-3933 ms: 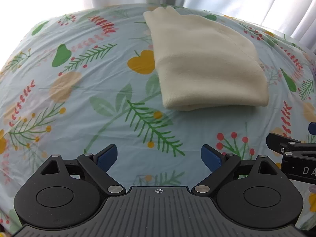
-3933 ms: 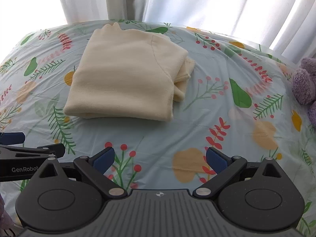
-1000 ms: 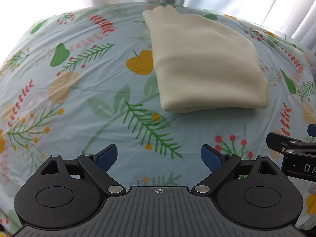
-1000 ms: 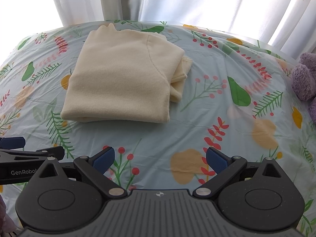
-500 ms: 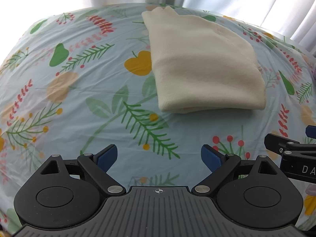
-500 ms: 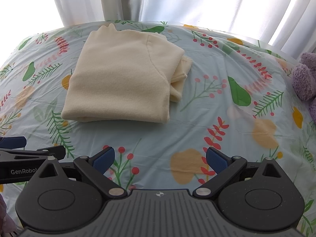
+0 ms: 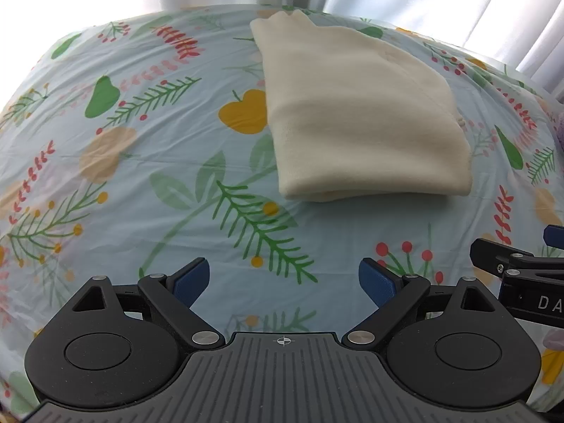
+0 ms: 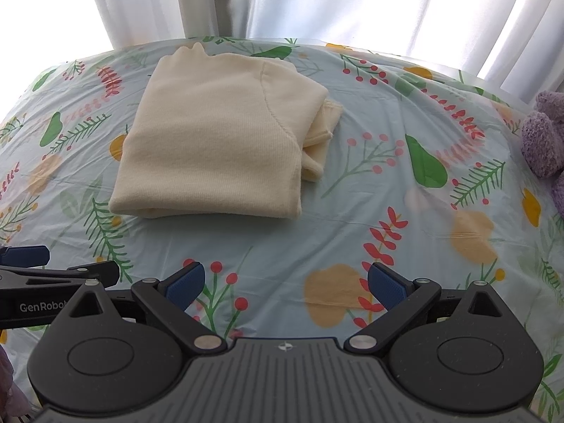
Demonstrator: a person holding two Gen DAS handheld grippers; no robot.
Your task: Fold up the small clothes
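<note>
A cream knit garment [image 7: 363, 116] lies folded into a thick rectangle on the floral tablecloth [image 7: 141, 162]. It also shows in the right wrist view [image 8: 225, 141], with a folded sleeve edge sticking out at its right side. My left gripper [image 7: 283, 280] is open and empty, held over the cloth short of the garment's near edge. My right gripper [image 8: 285, 282] is open and empty, also short of the garment, to the right of the left one. Part of each gripper shows at the edge of the other's view.
A purple plush toy [image 8: 544, 141] sits at the table's right edge. White curtains [image 8: 317, 3] hang behind the table's far edge. Bare tablecloth [image 8: 423, 211] lies right of the garment.
Both grippers have stayed open and nearly still. The views shifted only slightly. The garment has not moved.
</note>
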